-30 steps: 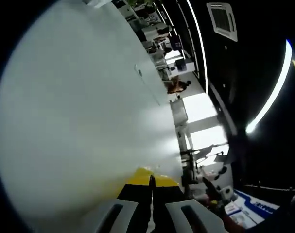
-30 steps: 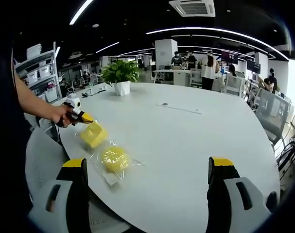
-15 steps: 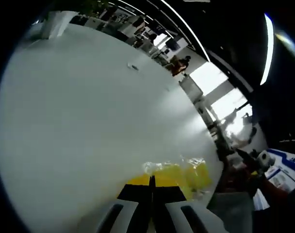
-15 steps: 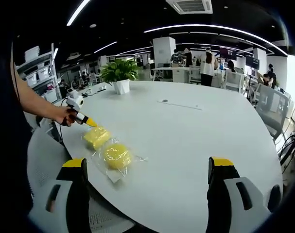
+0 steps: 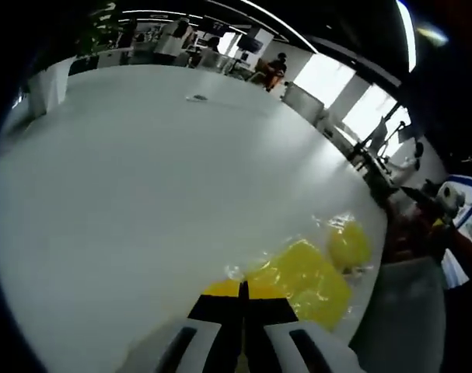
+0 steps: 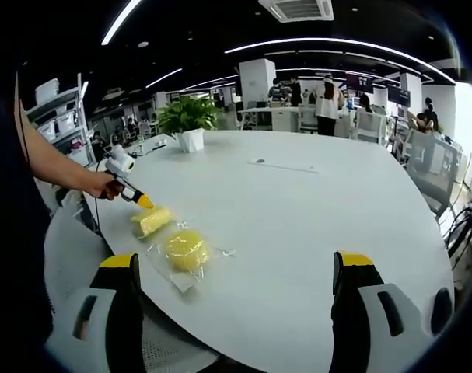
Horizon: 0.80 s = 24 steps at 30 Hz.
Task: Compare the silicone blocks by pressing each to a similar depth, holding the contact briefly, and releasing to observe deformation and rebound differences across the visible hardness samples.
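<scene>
Closed left claw (image 6: 145, 202) hovers just above the square yellow silicone block (image 6: 151, 221) on the white desk (image 6: 298, 225); right claw (image 6: 243, 268) gapes wide, empty.

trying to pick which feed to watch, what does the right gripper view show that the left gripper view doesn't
Right gripper view alone: the left gripper seen from outside, held in a person's hand, its yellow tip just above the square block; a potted plant; the right gripper with jaws wide apart.

Left gripper view alone: its jaws closed together, close over the square block.

Both: the round block, both blocks in clear bags, on the white table.
</scene>
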Motion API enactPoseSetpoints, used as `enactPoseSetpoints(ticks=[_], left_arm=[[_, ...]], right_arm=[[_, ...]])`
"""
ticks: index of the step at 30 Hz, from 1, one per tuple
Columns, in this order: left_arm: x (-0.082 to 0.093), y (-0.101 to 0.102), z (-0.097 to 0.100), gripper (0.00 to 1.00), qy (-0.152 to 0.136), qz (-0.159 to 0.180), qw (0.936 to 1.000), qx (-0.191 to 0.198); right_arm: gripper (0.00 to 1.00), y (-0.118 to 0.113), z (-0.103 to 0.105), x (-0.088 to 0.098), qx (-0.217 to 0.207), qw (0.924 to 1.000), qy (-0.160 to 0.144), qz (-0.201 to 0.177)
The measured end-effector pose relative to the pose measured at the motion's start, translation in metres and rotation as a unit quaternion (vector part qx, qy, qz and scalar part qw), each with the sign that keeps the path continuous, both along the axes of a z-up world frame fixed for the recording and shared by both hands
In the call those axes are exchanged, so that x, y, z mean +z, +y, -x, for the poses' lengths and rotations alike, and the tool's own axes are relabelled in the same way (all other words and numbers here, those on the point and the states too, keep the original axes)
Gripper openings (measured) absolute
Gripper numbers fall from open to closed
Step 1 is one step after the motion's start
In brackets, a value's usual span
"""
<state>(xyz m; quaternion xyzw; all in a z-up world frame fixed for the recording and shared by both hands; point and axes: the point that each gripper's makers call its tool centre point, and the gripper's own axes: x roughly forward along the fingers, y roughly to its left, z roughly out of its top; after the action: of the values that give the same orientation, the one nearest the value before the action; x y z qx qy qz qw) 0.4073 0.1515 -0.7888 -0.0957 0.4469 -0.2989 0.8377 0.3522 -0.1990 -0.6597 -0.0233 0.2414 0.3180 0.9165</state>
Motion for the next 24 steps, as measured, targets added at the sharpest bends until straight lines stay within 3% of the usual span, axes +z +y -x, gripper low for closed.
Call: enactPoseSetpoints(ticks=[8,13,15,16,20,24], left_arm=[[-0.008,0.008,0.001,0.00,-0.008,-0.007,0.9999,0.001],[0.001,0.006,-0.003,0.03,-0.049,-0.006,0.9988,0.004],[0.005,0.007,-0.004,0.13,-0.056,0.004,0.9983,0.014],[0.005,0.014,-0.007,0.20,-0.067,-0.013,0.9973,0.026],[0.007,0.022,-0.005,0.43,-0.079,-0.014,0.9963,0.030],[0.019,0.029,-0.007,0.68,-0.120,-0.018,0.9919,0.035]], right_arm=[[0.96,0.000,-0.002,-0.001,-0.002,1.0000,0.000,0.000],[0.96,0.000,-0.003,-0.003,-0.001,1.0000,0.003,-0.001],[0.96,0.001,-0.004,-0.003,0.002,1.0000,0.005,0.001],[0.96,0.002,-0.005,-0.004,0.004,1.0000,0.006,0.001],[0.96,0.003,-0.008,-0.004,0.007,1.0000,0.006,0.003],[0.96,0.002,-0.012,-0.003,0.008,1.0000,0.005,0.004]])
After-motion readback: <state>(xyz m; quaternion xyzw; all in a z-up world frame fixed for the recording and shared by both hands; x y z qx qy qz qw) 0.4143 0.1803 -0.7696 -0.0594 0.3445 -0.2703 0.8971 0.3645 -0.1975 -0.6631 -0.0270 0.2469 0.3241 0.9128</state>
